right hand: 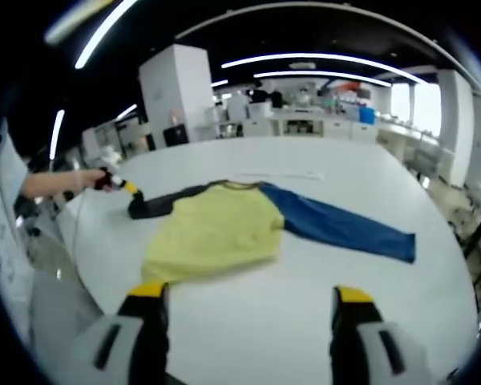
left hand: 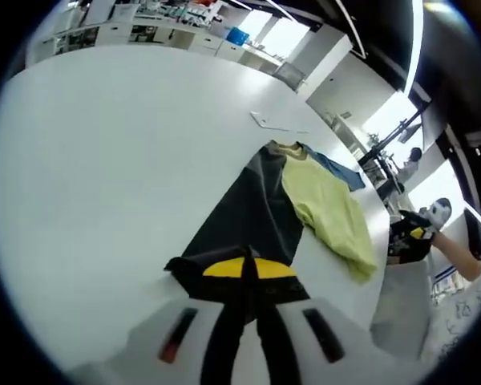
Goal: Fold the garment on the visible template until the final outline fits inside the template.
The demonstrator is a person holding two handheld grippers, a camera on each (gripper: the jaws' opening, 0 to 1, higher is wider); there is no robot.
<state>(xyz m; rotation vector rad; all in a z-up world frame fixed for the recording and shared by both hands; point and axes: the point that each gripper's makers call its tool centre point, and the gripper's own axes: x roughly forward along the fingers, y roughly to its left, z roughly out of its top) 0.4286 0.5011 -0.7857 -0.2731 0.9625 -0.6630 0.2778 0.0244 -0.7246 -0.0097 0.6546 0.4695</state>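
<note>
Two sleeves stick out from the shirt [right hand: 216,228], which lies flat on the white worktop [right hand: 305,297]. The dark sleeve [left hand: 248,212] is held at its end by the left gripper [left hand: 248,273], whose jaws are closed tight on the cloth. In the right gripper view, that gripper [right hand: 132,188] is seen at the far end of the dark sleeve. The blue sleeve [right hand: 341,228] lies straight out from the other side of the shirt. The right gripper [right hand: 252,309] is wide open and empty, near the shirt's hem. No template outline can be made out. The sleeve fold seems to be the step in hand. Next, the dark sleeve should likely be carried across onto the yellow body and laid flat.
</note>
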